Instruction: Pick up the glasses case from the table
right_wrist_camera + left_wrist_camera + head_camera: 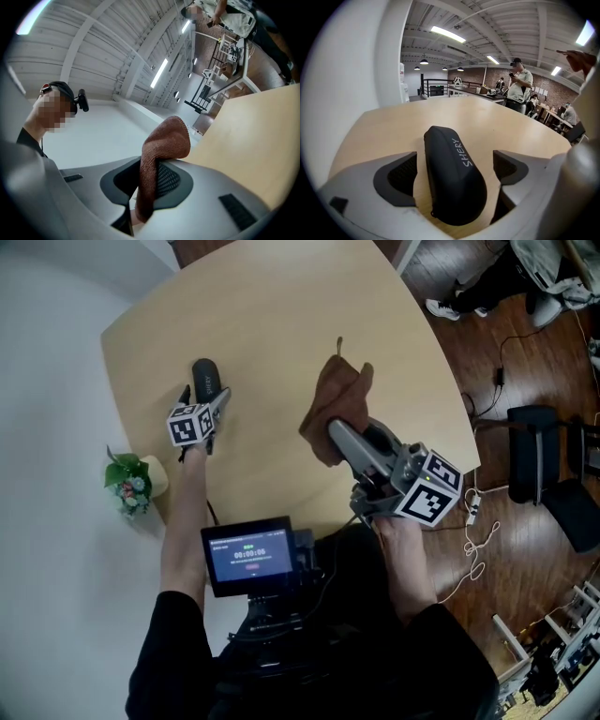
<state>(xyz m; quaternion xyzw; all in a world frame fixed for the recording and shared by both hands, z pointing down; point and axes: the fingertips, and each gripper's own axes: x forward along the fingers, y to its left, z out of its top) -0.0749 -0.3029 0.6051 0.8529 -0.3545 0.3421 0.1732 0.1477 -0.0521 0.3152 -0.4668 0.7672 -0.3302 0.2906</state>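
Note:
A black glasses case (204, 374) lies flat on the light wooden table (281, 306), near its left edge. My left gripper (210, 397) points down over the near end of the glasses case (452, 173). In the left gripper view the gripper (454, 164) stands wide open with the case between its jaws, and a gap shows on both sides. My right gripper (339, 435) is held above the table's right part, shut on a brown cloth (336, 401). That cloth (161, 154) hangs folded over between the jaws of the right gripper (149, 185).
A small potted plant (131, 482) sits on the table's near left edge. A camera monitor (250, 554) is below my hands. A black chair (536, 460) and cables (476, 540) are on the wooden floor at right. A standing person (518, 89) is beyond the table's far side.

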